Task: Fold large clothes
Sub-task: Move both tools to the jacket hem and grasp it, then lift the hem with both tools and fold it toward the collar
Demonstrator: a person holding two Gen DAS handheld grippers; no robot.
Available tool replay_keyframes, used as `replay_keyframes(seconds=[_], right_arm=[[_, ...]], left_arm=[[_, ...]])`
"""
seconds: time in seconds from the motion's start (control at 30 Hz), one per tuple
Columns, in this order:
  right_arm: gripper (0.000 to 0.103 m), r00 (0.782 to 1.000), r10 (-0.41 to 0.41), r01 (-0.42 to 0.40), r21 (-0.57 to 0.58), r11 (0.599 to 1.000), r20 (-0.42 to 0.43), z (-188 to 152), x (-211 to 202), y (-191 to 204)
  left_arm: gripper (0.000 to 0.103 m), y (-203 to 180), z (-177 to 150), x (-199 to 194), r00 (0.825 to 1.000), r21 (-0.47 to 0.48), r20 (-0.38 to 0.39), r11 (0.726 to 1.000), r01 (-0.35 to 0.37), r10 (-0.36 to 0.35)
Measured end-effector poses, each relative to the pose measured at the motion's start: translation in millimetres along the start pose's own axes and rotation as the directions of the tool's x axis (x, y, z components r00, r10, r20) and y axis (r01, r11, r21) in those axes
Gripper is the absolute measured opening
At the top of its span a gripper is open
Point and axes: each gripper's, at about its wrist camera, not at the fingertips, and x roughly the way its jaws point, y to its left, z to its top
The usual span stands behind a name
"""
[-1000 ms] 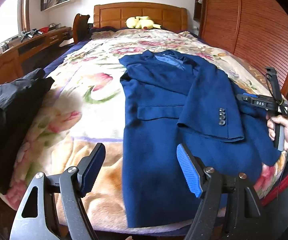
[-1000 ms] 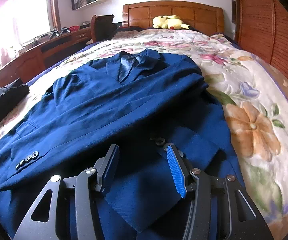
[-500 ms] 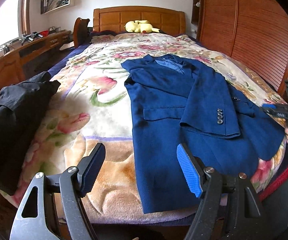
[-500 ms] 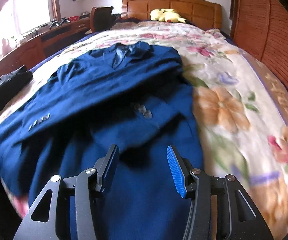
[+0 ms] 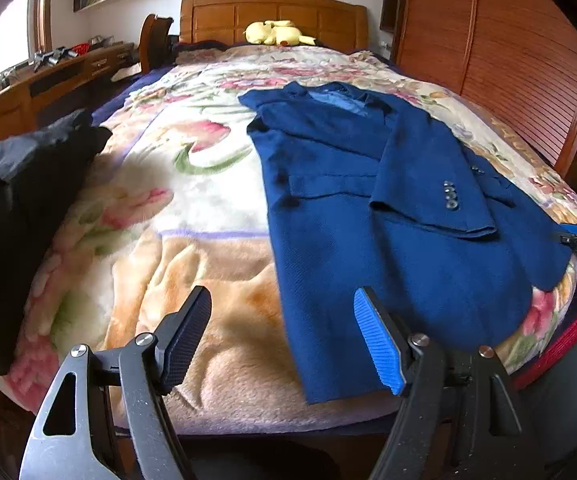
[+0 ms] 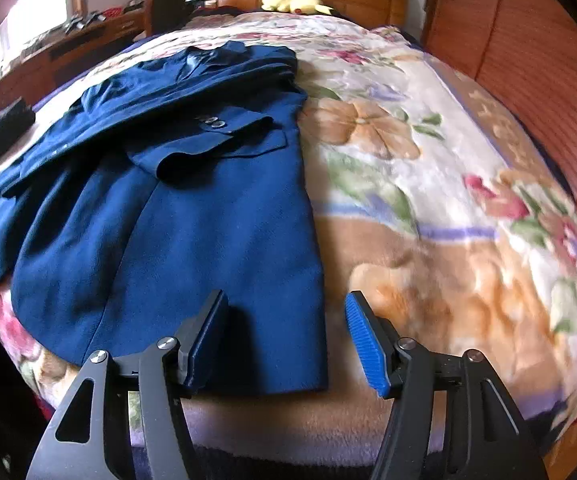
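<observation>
Left tool above the bed's foot edge, jaws apart and empty, blue jacket flat on floral blanket, one sleeve folded across its front, black garment at left, yellow plush toy by headboard

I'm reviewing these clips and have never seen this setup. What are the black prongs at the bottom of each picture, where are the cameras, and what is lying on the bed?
No robot here: a person holds a two-finger tool in each hand, with a fisheye camera on each looking along its fingers. One picture is from the left tool, the other from the right tool. Both are open and hold nothing. On the floral blanket lies a blue jacket, sleeves folded across its front. A black garment sits at the bed's left edge, and a yellow plush toy by the headboard.
</observation>
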Motion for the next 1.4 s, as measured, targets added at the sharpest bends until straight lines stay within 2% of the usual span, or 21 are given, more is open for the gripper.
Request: replay_keyframes(seconds=[0.17,0.33,0.4,0.73,1.03,1.17,1.2,1.23,1.27,1.3,1.33,1.4], right_arm=[[0.063,0.999,0.042,-0.042,0.014,0.999,-0.002,-2.4,-0.6,1.5],[0.062,0.998,0.067,-0.067,-0.019,0.998,-0.007,-3.4,6.6,4.3],[0.062,0.997,0.07,-0.07,-0.022,0.997,-0.009,-2.8,10.6,3.1],[0.062,0.997,0.076,-0.076,-0.021,0.997,0.008,-6.4,17.9,5.0],[0.062,0.996,0.08,-0.08,-0.003,0.997,0.037,-12.2,17.3,6.1],[0.062,0.996,0.081,-0.081,0.001,0.997,0.038,-12.8,16.4,6.2],[0.062,0.996,0.08,-0.08,0.0,0.997,0.038,-13.0,16.4,6.5],[0.06,0.996,0.081,-0.081,0.0,0.997,0.039,-13.0,16.2,6.1],[0.057,0.995,0.089,-0.089,-0.001,0.996,0.046,-13.0,14.7,6.9],[0.037,0.992,0.11,-0.11,-0.006,0.994,0.062,-13.2,12.0,8.0],[0.019,0.988,0.14,-0.14,-0.014,0.99,0.071,-12.9,9.4,10.3],[0.012,0.987,0.139,-0.136,-0.041,0.99,0.078,-10.1,3.6,17.2]], left_arm=[[0.075,3.0,-4.8,-3.5,0.999,-0.004,0.006,0.999,0.033,-0.033],[0.05,2.4,-7.9,-7.5,0.998,-0.009,0.007,0.998,0.064,-0.064],[0.046,1.8,-8.9,-7.8,0.997,-0.012,0.003,0.997,0.074,-0.073],[0.046,-5.0,-15.6,-5.0,0.996,-0.045,-0.009,0.995,0.093,-0.094],[0.044,-13.1,-22.6,-13.6,0.995,-0.005,-0.023,0.995,0.1,-0.1],[0.031,-11.8,-25.1,-16.4,0.994,-0.02,-0.02,0.994,0.104,-0.104],[0.025,-11.5,-25.2,-16.4,0.994,-0.02,-0.018,0.994,0.105,-0.106],[0.017,-11.1,-24.3,-16.5,0.994,-0.021,-0.014,0.994,0.107,-0.108],[0.013,-10.2,-23.3,-17.2,0.993,-0.025,-0.012,0.993,0.114,-0.114],[0.007,-10.6,-21.4,-19.0,0.992,-0.028,-0.01,0.991,0.127,-0.128],[0.006,-12.2,-18.6,-22.3,0.992,-0.025,0.0,0.991,0.129,-0.129],[0.006,-19.2,-10.2,-35.3,0.991,-0.002,0.045,0.992,0.128,-0.127]])
